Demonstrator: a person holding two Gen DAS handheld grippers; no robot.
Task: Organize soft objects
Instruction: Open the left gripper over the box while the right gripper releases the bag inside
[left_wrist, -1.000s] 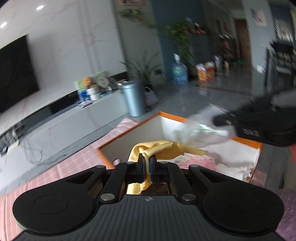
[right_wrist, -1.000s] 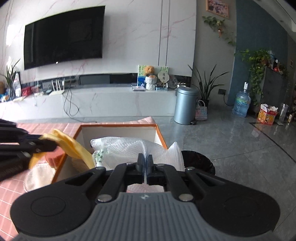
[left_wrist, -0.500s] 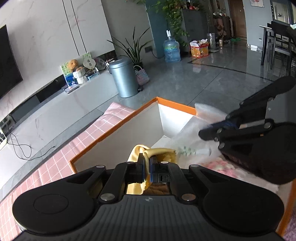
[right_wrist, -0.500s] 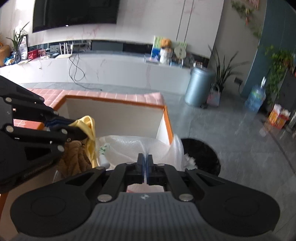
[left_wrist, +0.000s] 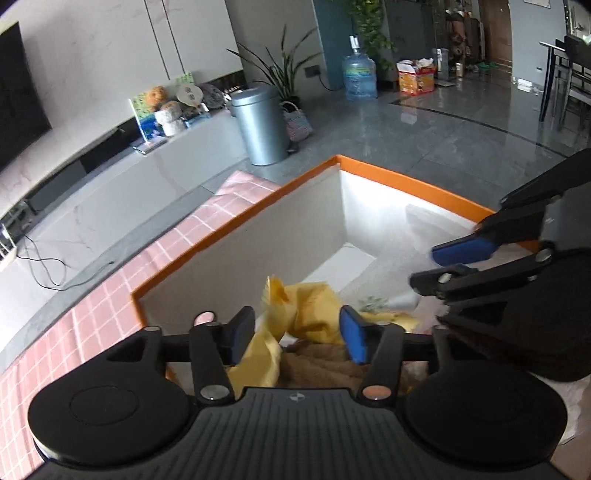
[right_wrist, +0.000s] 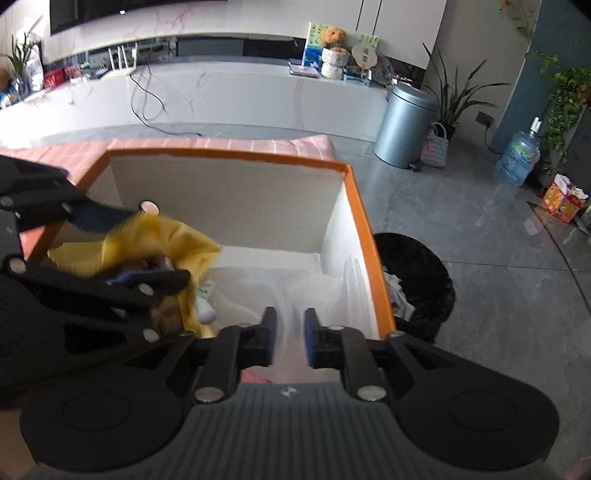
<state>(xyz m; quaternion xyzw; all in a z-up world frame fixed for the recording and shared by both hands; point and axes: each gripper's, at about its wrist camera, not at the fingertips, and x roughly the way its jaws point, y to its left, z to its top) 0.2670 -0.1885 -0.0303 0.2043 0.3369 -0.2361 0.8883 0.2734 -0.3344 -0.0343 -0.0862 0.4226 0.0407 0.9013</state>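
An orange-rimmed white box (left_wrist: 406, 181) (right_wrist: 364, 229) sits on a pink checked cloth. My left gripper (left_wrist: 297, 334) is open over the box's near left part, with a yellow cloth (left_wrist: 306, 314) (right_wrist: 192, 240) loose between its fingers on a brown fuzzy item (left_wrist: 321, 365). My right gripper (right_wrist: 290, 339) is open over the box's right side, above a white bubble-wrap bag (right_wrist: 280, 288). It also shows in the left wrist view (left_wrist: 439, 264). A pink item (right_wrist: 255, 376) lies under the bag.
A black waste bin (right_wrist: 417, 280) stands on the floor right of the box. A silver pedal bin (left_wrist: 260, 123) (right_wrist: 404, 123) and a water bottle (left_wrist: 358, 79) stand farther off. A white TV bench (right_wrist: 221, 96) runs along the wall.
Both grippers have lowered into the box and opened. The left one let go of the yellow cloth. The right one let go of the bubble-wrap bag.
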